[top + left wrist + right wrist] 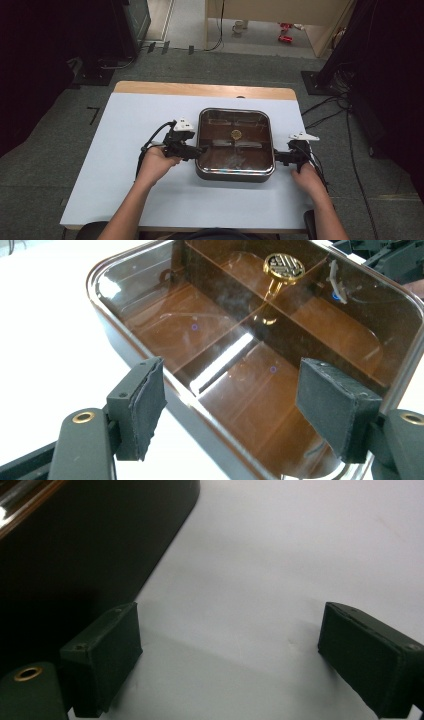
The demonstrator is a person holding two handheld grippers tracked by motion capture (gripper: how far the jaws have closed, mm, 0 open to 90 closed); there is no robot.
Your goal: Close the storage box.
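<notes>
A square dark box [235, 176] with a clear lid and a gold knob [236, 133] sits in the middle of the table. Brown compartments show through the lid [225, 335], under the knob [284, 265]. My left gripper [199, 151] is at the box's left edge. Its jaws stand open [230, 385], one over the table and one over the lid, and the pads touch nothing. My right gripper [277, 157] hovers just off the box's right side. It is open [227, 635] over bare table, with the box's dark wall [75, 545] to one side.
A pale sheet [125, 165] covers the table, with a wooden strip [200, 90] along the far edge. Grey carpet surrounds it. Black stands and cables [345, 115] lie to the right, and dark equipment [100, 65] stands at the far left.
</notes>
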